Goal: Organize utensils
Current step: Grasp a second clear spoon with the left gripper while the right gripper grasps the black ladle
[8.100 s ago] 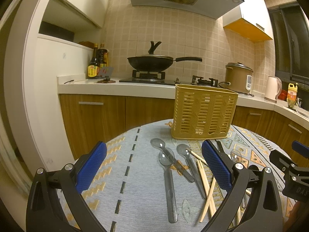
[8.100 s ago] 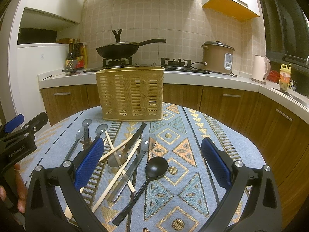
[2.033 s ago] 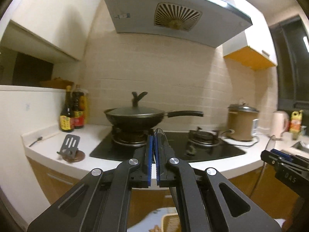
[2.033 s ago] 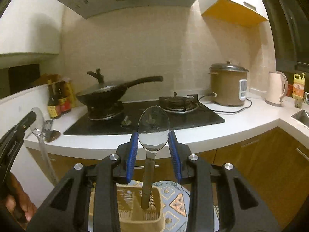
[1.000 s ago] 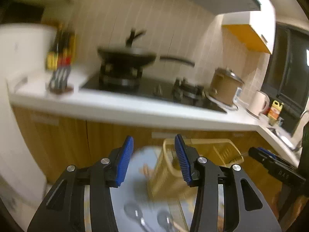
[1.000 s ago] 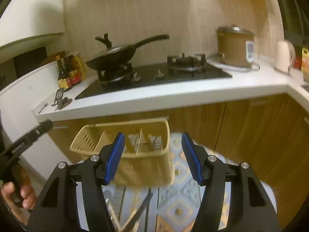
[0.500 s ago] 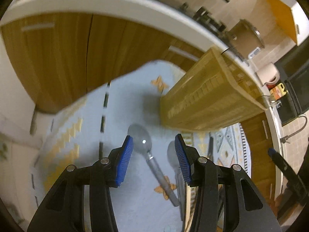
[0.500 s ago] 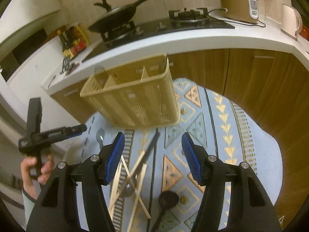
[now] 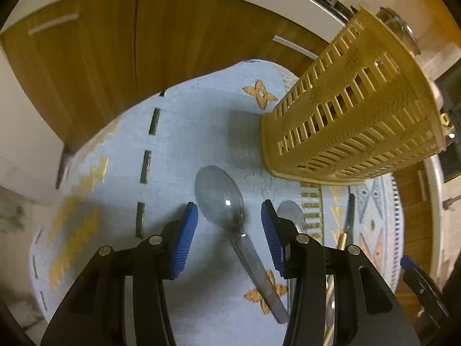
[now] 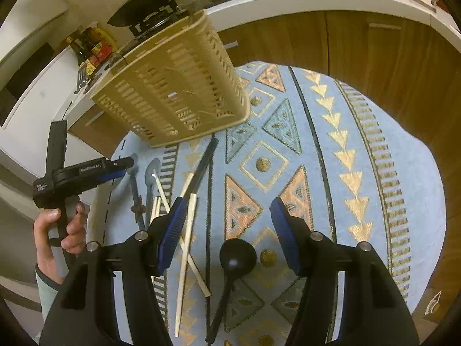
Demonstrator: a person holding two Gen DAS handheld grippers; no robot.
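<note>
The left hand-held gripper, ribbed blue pads apart, frames a clear plastic spoon on the woven worktop. The right hand-held gripper, also apart, hangs over a glossy black ladle beside pale wooden chopsticks. At the far edge stands the slatted tan basket.

A tan slotted utensil basket stands upper left; clear spoons, wooden chopsticks and a black spoon lie flat below it.
</note>
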